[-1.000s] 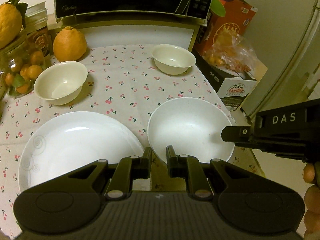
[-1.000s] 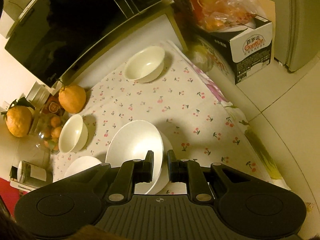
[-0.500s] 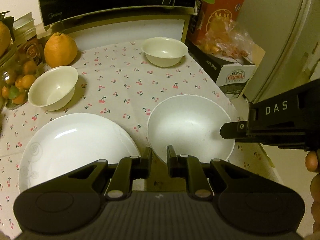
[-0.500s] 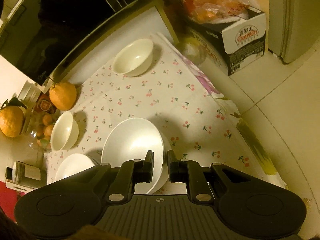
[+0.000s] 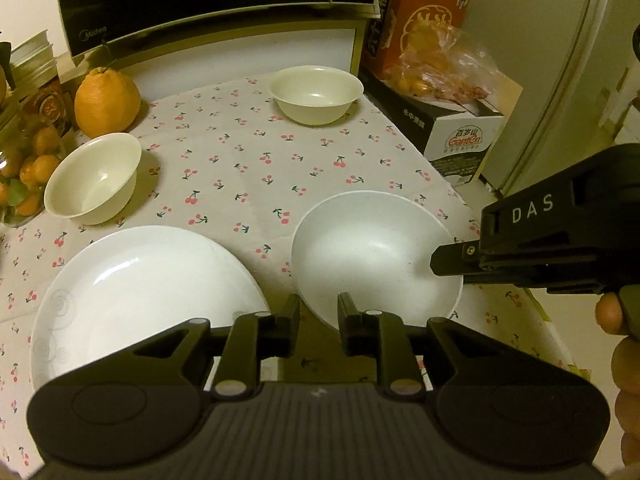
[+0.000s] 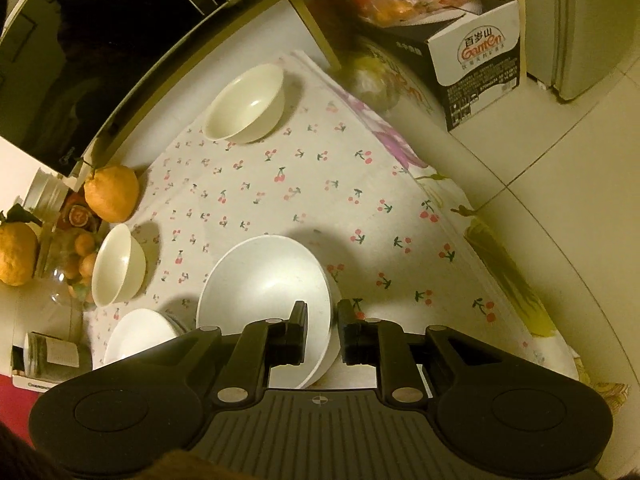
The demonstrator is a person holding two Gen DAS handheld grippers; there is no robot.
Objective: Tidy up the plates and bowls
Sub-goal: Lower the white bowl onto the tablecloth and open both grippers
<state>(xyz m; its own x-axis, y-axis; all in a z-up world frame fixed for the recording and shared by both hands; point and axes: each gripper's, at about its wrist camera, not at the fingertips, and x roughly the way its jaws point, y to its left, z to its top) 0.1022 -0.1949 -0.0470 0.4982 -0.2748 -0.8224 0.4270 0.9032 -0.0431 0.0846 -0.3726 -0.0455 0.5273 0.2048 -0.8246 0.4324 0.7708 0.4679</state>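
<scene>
Plates and bowls spread on the cherry-print cloth, both grippers at the near white bowl

White bowl [image 5: 372, 252], smooth and round, sits at the table's near right edge: its rim runs between the right gripper's [image 6: 322, 330] narrow, opening jaws, while the left gripper [image 5: 318, 320], also narrow and opening, straddles its near rim, so both reach it. Glossy wide plate [image 5: 140, 292] lies just left; two cream bowls [image 5: 94, 178] [image 5: 316, 94] stand well beyond

Glossy white ceramic plate [image 5: 136, 280], cherry-print cloth tablecloth [image 5: 256, 160], matt black plastic left gripper [image 5: 319, 316]
</scene>
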